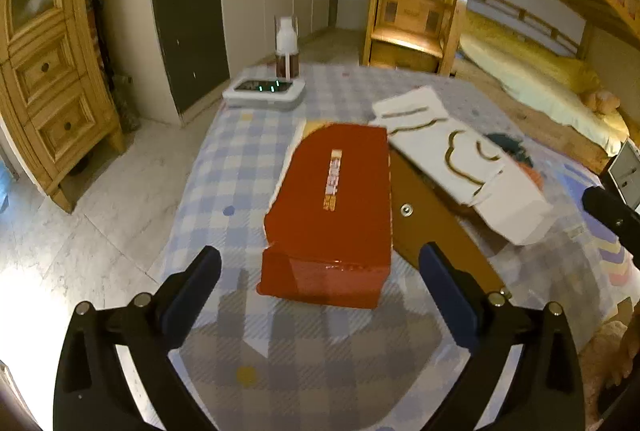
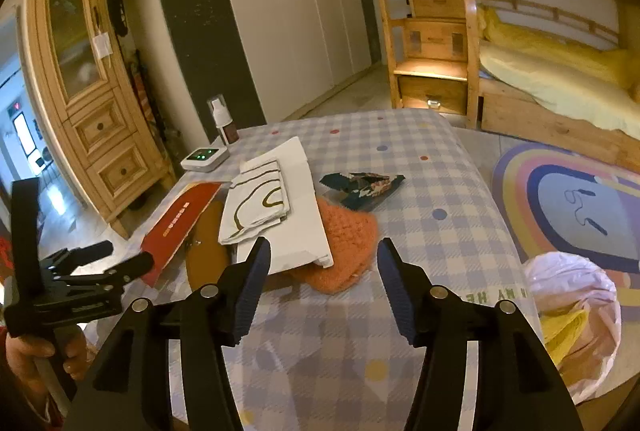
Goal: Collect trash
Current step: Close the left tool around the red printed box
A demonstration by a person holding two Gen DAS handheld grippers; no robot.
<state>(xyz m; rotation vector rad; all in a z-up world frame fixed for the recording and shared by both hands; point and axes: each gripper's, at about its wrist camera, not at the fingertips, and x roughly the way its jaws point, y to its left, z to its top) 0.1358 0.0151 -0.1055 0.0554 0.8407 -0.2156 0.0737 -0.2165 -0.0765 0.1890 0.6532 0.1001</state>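
In the left wrist view, the left claw (image 1: 320, 295) fills the bottom of the frame with its jaws spread wide and nothing pinched; the near end of a flat red cardboard envelope with a printed centre strip (image 1: 332, 207) lies between the tips, untouched. The envelope rests on the counter (image 1: 240, 167), which is covered in a blue-and-white checked cloth. Right of it sits a white paper bag with brown curved lines (image 1: 452, 147), overlapping a brown oval board (image 1: 432, 227). At upper centre stand a white device with green lights (image 1: 264, 93) and a white-capped spray bottle (image 1: 286, 47).

In the right wrist view, a hand (image 2: 40, 351) grips the left claw's handle at lower left. The right claw (image 2: 324, 267) is at bottom centre, jaws parted and empty, just in front of an orange knitted cloth (image 2: 348, 243). Above it lies a crumpled dark blue foil wrapper (image 2: 360, 185). At lower right, off the counter's edge, a white plastic bag holding yellow scraps (image 2: 576, 319) stands open.
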